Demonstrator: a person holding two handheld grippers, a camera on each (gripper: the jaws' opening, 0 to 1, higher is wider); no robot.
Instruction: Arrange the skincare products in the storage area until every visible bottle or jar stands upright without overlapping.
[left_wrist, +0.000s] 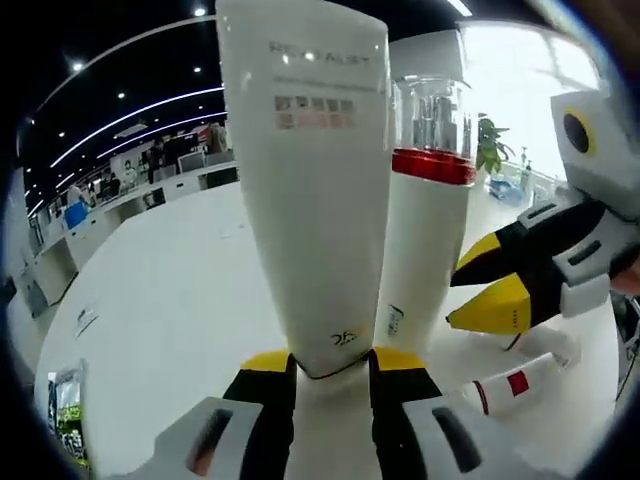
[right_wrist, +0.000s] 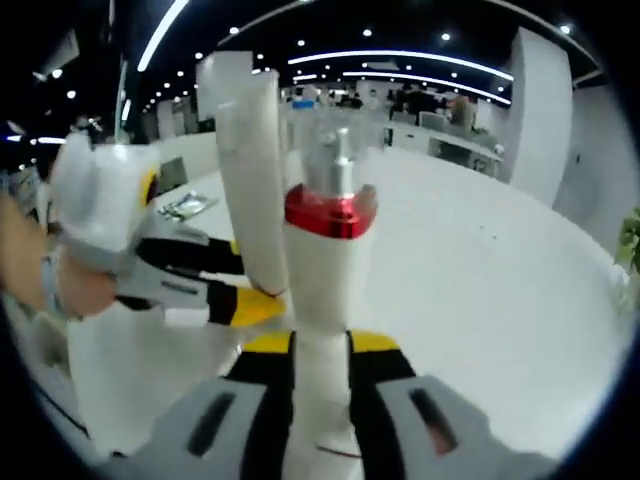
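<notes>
The white table (left_wrist: 170, 290) runs off the edge on every side, so its full extent cannot be made out. On it, the tall white tube (left_wrist: 305, 180) stands upright on its narrow cap end; its top is cut off above in the left gripper view, and its grey lettering is too blurred to read. Just beside it stands the white pump bottle (left_wrist: 425, 230) with a red band and a clear cap; the tube covers part of its left side, and whether the two touch cannot be told.

The left gripper (left_wrist: 330, 375) comes in low and level, its yellow-tipped jaws clenched on the base of the tube. In the right gripper view it enters from the left, a hand (right_wrist: 70, 285) gripping it at the edge of the picture. The right gripper (right_wrist: 320, 345) is also level, its jaws closed against the lower body of the pump bottle (right_wrist: 325, 300), whose foot is hidden between them; in the left gripper view it reaches in from the right.

A small white tube with a red mark (left_wrist: 515, 385) lies flat on the table near the bottle, partly cut off. A dark printed packet (left_wrist: 65, 410) lies at the far left, too blurred to identify.
</notes>
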